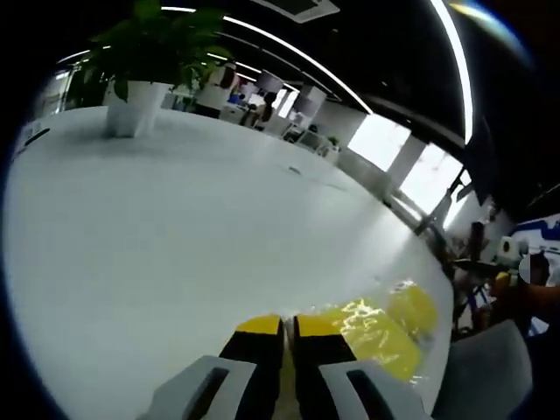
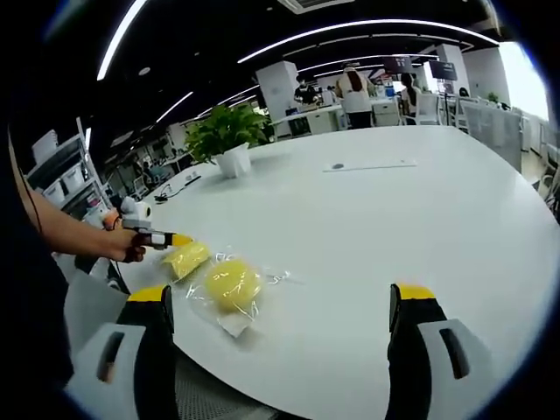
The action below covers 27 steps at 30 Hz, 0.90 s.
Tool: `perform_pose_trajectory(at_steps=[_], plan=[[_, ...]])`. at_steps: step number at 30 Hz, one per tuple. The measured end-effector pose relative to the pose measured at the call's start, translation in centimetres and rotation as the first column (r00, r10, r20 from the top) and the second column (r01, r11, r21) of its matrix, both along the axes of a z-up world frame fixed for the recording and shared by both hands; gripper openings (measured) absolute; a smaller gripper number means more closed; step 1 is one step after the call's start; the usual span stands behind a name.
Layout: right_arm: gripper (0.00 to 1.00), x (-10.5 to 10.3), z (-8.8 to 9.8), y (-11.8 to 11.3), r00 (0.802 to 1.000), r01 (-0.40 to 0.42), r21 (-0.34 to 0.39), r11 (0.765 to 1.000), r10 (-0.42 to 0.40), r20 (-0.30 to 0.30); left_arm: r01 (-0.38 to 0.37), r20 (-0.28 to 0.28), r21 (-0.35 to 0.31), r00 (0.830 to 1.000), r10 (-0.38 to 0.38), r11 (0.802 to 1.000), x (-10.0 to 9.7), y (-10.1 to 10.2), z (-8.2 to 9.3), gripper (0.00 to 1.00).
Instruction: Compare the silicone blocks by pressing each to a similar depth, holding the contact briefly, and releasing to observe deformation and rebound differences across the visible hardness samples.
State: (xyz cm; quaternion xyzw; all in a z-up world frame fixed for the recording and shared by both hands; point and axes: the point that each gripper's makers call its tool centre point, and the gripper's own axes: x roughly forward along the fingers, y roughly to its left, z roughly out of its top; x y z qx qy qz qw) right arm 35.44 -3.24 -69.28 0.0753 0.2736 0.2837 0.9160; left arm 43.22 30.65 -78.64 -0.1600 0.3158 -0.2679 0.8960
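Left gripper (image 2: 178, 239) closed, tip touching one bagged yellow silicone block (image 2: 187, 258) near desk (image 2: 367, 219) edge; right gripper (image 2: 280, 302) wide open, holding nothing, round block (image 2: 232, 283) just beside

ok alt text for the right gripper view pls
Two yellow silicone blocks in clear wrap lie near the edge of a white table; the left tongs, closed, touch the farther block. The right tongs stand open in front.

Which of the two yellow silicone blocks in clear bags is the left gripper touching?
The elongated yellow block beside the left gripper; the rounder yellow block lies apart, untouched.
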Motion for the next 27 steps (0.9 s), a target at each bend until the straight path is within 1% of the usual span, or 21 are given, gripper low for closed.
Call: perform_pose_trajectory(at_steps=[2,4,5,6,8,9,10,11,13,15,18,20,21,22,24,26,27], plan=[[0.96,0.0,0.0,0.0,1.0,0.002,0.0,1.0,-0.002,0.0,-0.007,0.0,0.003,1.0,0.007,1.0,0.0,0.1,0.0,0.06],[0.96,0.0,0.0,-0.1,1.0,0.005,0.003,1.0,-0.005,0.0,-0.048,-0.02,-0.002,0.999,0.048,0.999,0.4,0.8,-0.3,0.12],[0.96,0.0,0.0,-0.1,1.0,0.006,0.006,1.0,-0.006,0.0,-0.067,-0.018,0.001,0.998,0.067,0.998,0.6,1.1,-0.2,0.18],[0.96,0.0,0.1,-0.1,1.0,0.007,0.007,1.0,-0.007,0.001,-0.075,-0.007,0.009,0.997,0.075,0.997,0.7,1.4,-0.2,0.28],[0.96,0.0,0.0,0.0,1.0,0.009,0.011,1.0,-0.009,0.0,-0.135,-0.018,0.007,0.991,0.135,0.991,0.9,2.2,-0.2,0.44],[0.96,0.0,0.0,0.0,1.0,0.01,0.012,1.0,-0.01,0.002,-0.147,0.004,-0.006,0.989,0.147,0.989,1.3,2.7,0.0,0.48],[0.96,0.1,0.1,0.0,1.0,0.012,0.012,1.0,-0.012,0.008,-0.151,-0.005,-0.007,0.989,0.151,0.988,1.2,2.9,-0.1,0.51],[0.96,0.2,0.2,0.0,1.0,0.013,0.011,1.0,-0.014,0.014,-0.169,-0.006,-0.021,0.986,0.169,0.985,1.2,3.1,0.2,0.54],[0.96,0.3,0.3,0.0,1.0,0.015,0.008,1.0,-0.015,0.017,-0.175,0.012,-0.027,0.985,0.175,0.984,1.1,3.4,0.7,0.62],[0.96,0.5,0.3,0.0,1.0,0.013,0.008,1.0,-0.013,0.018,-0.185,0.029,-0.029,0.982,0.186,0.982,1.2,3.9,1.2,0.68],[0.96,0.7,0.4,0.0,1.0,0.013,0.001,1.0,-0.013,0.023,-0.196,0.044,-0.043,0.979,0.198,0.98,1.3,4.7,1.9,0.72],[0.96,0.8,0.3,-0.1,1.0,0.013,-0.005,1.0,-0.013,0.028,-0.198,0.065,-0.041,0.978,0.2,0.979,1.3,5.0,2.8,0.76],[0.96,0.8,0.3,-0.1,1.0,0.012,-0.007,1.0,-0.012,0.027,-0.189,0.076,-0.03,0.979,0.191,0.982,1.3,5.2,3.0,0.78],[0.96,0.9,0.3,-0.1,1.0,0.011,-0.009,1.0,-0.011,0.028,-0.156,0.106,0.012,0.982,0.153,0.988,1.2,5.2,3.3,0.8],[0.96,0.9,0.2,-0.1,0.999,0.007,-0.013,1.0,-0.006,0.031,-0.127,0.125,0.035,0.985,0.121,0.991,0.8,5.0,4.0,0.83],[0.96,1.1,0.2,-0.1,0.999,0.004,-0.019,1.0,-0.004,0.037,-0.103,0.157,0.059,0.983,0.093,0.993,0.4,4.9,4.8,0.86],[0.96,1.2,0.2,-0.1,0.999,0.001,-0.024,1.0,0.0,0.04,-0.104,0.158,0.056,0.983,0.094,0.993,0.1,4.8,5.2,0.87]])
